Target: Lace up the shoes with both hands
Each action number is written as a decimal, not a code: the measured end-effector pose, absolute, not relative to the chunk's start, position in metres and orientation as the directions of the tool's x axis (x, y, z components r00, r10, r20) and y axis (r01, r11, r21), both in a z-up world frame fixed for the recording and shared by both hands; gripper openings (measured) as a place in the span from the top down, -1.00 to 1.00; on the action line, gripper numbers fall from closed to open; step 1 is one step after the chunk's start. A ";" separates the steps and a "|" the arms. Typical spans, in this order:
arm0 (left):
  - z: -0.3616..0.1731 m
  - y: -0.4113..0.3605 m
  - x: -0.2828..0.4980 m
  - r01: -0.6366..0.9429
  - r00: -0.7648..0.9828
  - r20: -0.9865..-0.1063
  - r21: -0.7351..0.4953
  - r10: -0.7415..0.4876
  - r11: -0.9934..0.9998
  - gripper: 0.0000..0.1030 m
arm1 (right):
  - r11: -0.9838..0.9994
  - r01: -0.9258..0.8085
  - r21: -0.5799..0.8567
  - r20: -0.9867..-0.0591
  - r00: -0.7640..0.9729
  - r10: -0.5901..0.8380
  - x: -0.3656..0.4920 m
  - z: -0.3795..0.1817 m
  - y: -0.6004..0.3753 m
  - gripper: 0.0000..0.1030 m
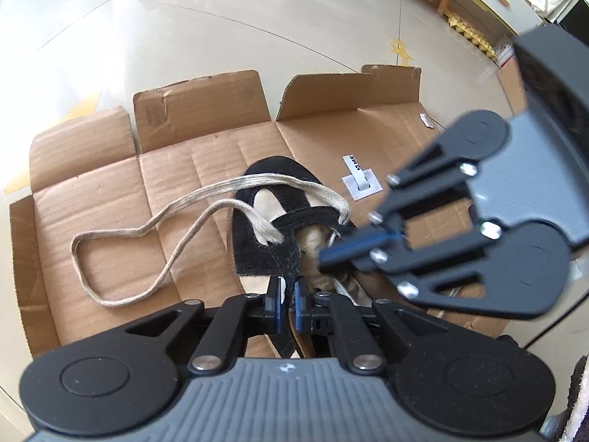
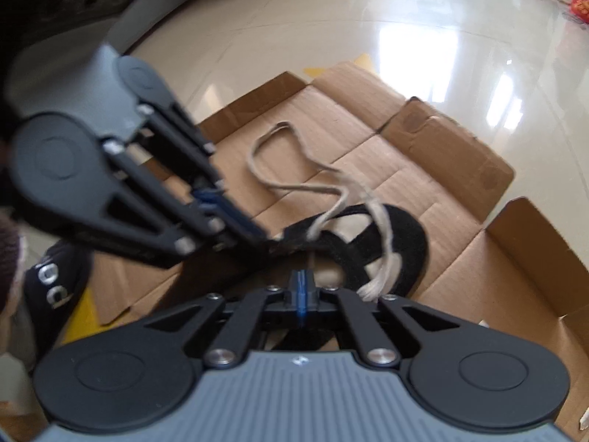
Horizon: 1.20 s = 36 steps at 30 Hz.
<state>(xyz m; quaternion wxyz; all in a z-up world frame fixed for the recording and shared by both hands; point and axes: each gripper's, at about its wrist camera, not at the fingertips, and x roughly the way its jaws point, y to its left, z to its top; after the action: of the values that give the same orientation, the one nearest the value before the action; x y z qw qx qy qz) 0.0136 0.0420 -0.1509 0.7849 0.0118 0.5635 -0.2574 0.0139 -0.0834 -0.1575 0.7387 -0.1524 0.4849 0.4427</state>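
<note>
Early in the lacing, by my read: the shoe (image 1: 279,228) is a black upper w/ pale lining, lying on flattened cardboard (image 1: 206,169), and the lace (image 1: 121,250) has gone through only one pair of eyelets near the toe end, w/ the rest trailing in a loose loop out on the cardboard, well beyond both sets of jaws. Left gripper (image 1: 289,296) has its jaws nearly together, clamped on the black edge of the upper, which runs up between the blue pads, so it's steadying the shoe. Right gripper (image 2: 302,293) has jaws fully together; its own cam shows no gap between the pads, and I can't tell if anything thin is pinched there. In the left cam its tips sit down by the shoe opening, just past the left jaws, near the eyelet where the lace comes out. One frayed lace end hangs just to the right of the right jaws in the right-wrist view, close but not between them. Next move, prob: right jaws open, shift over to that free end, pinch it near the tip, then feed it to the next eyelet while the left holds the upper taut. Needs a fine grip; the frayed tip looks awkward to thread.
</note>
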 end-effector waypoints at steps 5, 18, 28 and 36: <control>-0.150 0.040 0.016 0.420 0.225 -0.892 -0.275 -0.393 0.865 0.87 | 0.574 -0.804 0.157 -0.865 0.168 0.473 0.010 -0.154 -0.076 0.94; -0.152 0.043 0.019 0.416 0.213 -0.888 -0.295 -0.408 0.860 0.87 | 0.579 -0.808 0.109 -0.877 0.196 0.439 0.019 -0.169 -0.058 0.70; -0.154 0.040 0.021 0.423 0.207 -0.890 -0.294 -0.407 0.857 0.84 | 0.572 -0.812 0.114 -0.871 0.195 0.451 0.024 -0.187 -0.052 0.97; -0.156 0.032 0.012 0.417 0.279 -0.894 -0.217 -0.352 0.883 0.73 | 0.445 -0.891 0.085 -0.875 0.147 0.461 0.011 -0.166 -0.069 0.96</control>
<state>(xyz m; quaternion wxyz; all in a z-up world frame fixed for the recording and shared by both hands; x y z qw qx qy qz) 0.0118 0.0318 -0.1556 0.7991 0.0296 0.5502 -0.2403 0.0110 -0.0690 -0.1665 0.7192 -0.2371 0.4534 0.4701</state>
